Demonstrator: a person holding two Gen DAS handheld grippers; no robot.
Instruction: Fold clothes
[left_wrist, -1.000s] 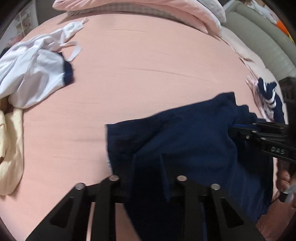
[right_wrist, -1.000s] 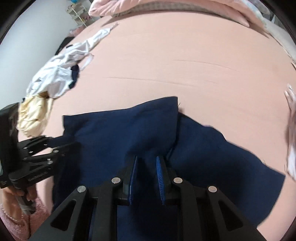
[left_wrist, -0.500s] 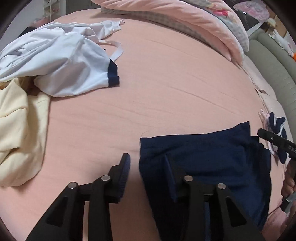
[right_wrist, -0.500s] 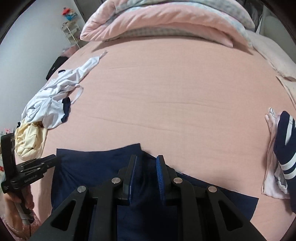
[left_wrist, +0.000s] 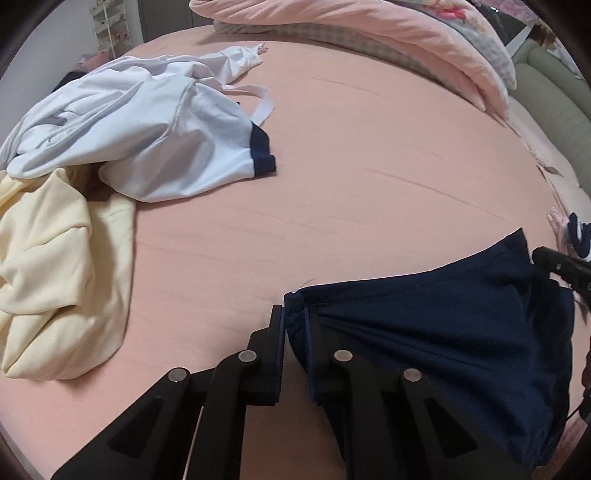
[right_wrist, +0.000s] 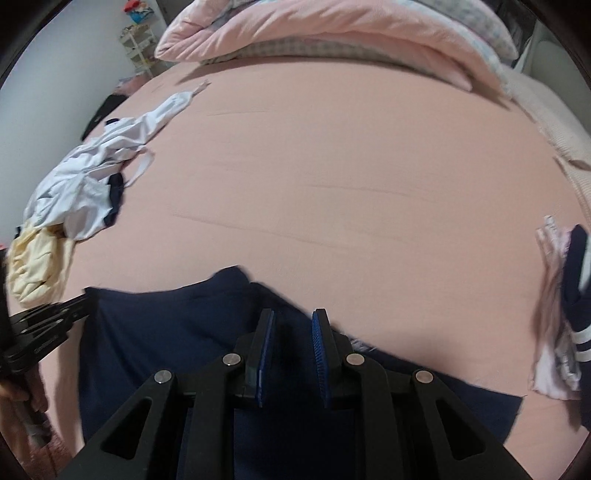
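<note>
Navy garment (left_wrist: 443, 332) low on the pink bedsheet (left_wrist: 369, 166), at the near edge, partly lifted and stretched between both grippers. Left gripper (left_wrist: 293, 321) pinches its left corner hem, jaws nearly together on the cloth; they have just been closing, fabric between them. Right gripper (right_wrist: 293, 332) holds a fold of the same garment near its middle top edge, jaws narrow with cloth between the blue pads (right_wrist: 318, 354). Two grips on one edge likely serve to pull it taut and square before the next fold.

White top with navy cuff (left_wrist: 147, 129) and cream garment (left_wrist: 55, 277) lie crumpled to the left, well apart, probably waiting their turn. Striped navy-white item (right_wrist: 576, 295) sits at the right, pink duvet (left_wrist: 369, 37) heaped at the far end.

Against half a second back: left jaws stood spread beside the corner, not on it; now they grip it. A second back the garment filled much more of both views.
</note>
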